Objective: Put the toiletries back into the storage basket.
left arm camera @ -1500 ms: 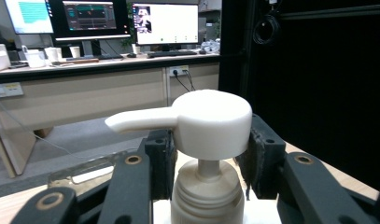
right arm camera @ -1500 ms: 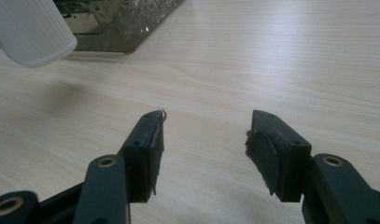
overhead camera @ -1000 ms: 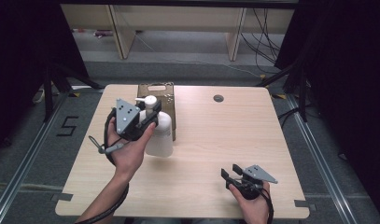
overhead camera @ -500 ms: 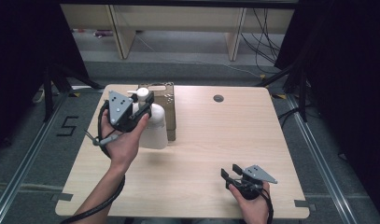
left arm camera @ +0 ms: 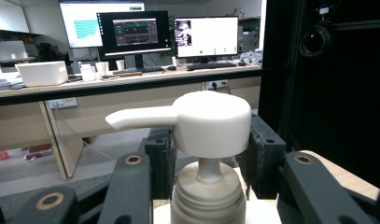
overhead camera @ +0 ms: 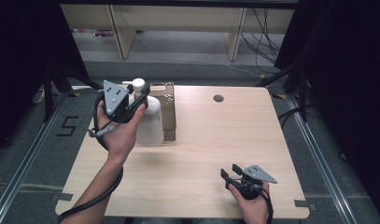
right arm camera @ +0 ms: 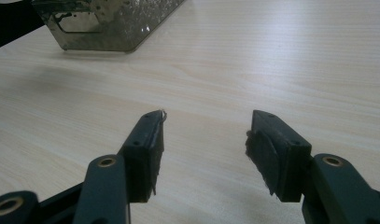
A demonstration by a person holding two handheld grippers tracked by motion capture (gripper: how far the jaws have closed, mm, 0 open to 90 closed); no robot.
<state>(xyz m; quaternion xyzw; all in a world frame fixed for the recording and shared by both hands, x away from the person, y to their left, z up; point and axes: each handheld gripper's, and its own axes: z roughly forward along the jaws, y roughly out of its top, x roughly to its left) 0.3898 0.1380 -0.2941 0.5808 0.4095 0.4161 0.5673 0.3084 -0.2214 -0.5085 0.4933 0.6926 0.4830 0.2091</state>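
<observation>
1. Where the bench (overhead camera: 201, 140) meets its far left edge, the left tool (overhead camera: 140, 101) is closed around the neck of a white pump bottle (overhead camera: 149, 126), just under the pump head (left arm camera: 211, 122).
2. In the left gripper view, the jaws sit on either side of the pump stem, pressed against the collar; the nozzle points to that view's left.
3. The bottle hangs upright in the left hand (overhead camera: 120, 133); whether its base touches the bench cannot be told from the high view.
4. A brown, speckled box-like container (overhead camera: 165, 112) stands just beside the bottle, on its right, near the far edge of the bench.
5. The right tool (overhead camera: 230, 175) rests low over the near right part of the bench, held by the right hand (overhead camera: 250, 196), well apart from the bottle.
6. Its jaws are spread wide and grip nothing; in the right gripper view, bare wood grain shows between them.
7. A round cable port (overhead camera: 218, 98) sits in the bench top near the far edge.
8. Behind the bench, the left gripper view shows a desk carrying monitors (left arm camera: 131, 30).
</observation>
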